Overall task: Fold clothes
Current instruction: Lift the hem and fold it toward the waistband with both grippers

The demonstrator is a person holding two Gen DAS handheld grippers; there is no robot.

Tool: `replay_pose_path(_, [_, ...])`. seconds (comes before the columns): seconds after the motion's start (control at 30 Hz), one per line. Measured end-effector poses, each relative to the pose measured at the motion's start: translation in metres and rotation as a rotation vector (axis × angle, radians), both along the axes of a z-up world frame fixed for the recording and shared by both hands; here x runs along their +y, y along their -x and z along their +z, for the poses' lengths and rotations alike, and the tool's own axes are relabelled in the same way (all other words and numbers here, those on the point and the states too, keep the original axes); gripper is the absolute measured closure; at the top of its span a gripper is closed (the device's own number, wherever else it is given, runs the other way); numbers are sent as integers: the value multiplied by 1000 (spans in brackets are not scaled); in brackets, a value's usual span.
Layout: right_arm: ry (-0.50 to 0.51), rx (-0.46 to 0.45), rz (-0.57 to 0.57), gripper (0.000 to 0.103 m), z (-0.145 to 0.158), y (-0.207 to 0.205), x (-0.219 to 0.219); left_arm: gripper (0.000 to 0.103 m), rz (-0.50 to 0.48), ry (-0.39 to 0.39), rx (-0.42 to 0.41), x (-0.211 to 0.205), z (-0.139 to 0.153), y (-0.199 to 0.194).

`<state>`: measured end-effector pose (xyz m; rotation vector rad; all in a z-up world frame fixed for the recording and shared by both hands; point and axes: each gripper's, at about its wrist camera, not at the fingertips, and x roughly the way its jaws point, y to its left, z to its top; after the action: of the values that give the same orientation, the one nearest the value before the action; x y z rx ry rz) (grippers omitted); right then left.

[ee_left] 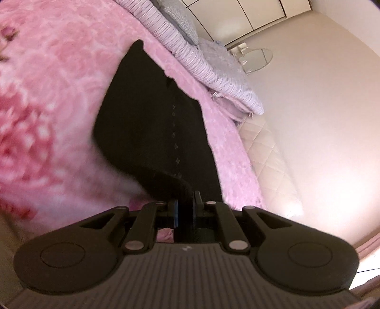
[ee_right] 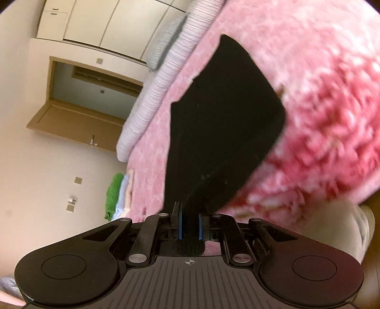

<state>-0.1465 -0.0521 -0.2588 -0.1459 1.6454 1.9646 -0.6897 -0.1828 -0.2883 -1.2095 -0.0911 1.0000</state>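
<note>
Black garment (ee_left: 152,123) is stretching between left gripper (ee_left: 186,209) and right gripper (ee_right: 189,223), both clamping its edge over the pink blanket (ee_left: 52,95); no writing is legible.

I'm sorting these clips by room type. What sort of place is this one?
Most likely a bedroom at home. A fluffy pink blanket covers a bed with striped pillows at its far end, tall white wardrobe doors line the wall, and both grippers hold a black garment over the bed.

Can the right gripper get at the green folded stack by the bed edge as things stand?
Probably not yet: the right gripper is shut on the black garment, so it is occupied. The green folded stack sits off to its side on the pink blanket.
</note>
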Motion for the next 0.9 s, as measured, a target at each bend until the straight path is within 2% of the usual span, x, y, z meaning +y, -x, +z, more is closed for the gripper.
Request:
replay_pose_path(0.27, [-30, 27, -33, 91, 11, 16, 82, 95, -15, -42, 27, 102, 14, 8])
replay_pose_path(0.4, [-46, 16, -77, 91, 9, 30, 138, 91, 6, -17, 55, 169, 1, 12])
replay_pose_path(0.47, [-31, 10, -121, 83, -1, 35, 165, 90, 36, 25, 85, 199, -10, 14])
replay_pose_path(0.53, [-15, -3, -168, 62, -11, 37, 190, 85, 53, 63, 117, 216, -20, 17])
replay_pose_path(0.67, [-64, -125, -181, 59, -18, 35, 199, 71, 93, 70, 184, 219, -30, 31])
replay_pose_path(0.77, [-101, -226, -154, 59, -24, 35, 200, 69, 106, 74, 214, 215, -34, 41])
replay_pose_path(0.9, [-148, -374, -72, 59, -41, 42, 196, 68, 69, 78, 254, 215, -43, 39])
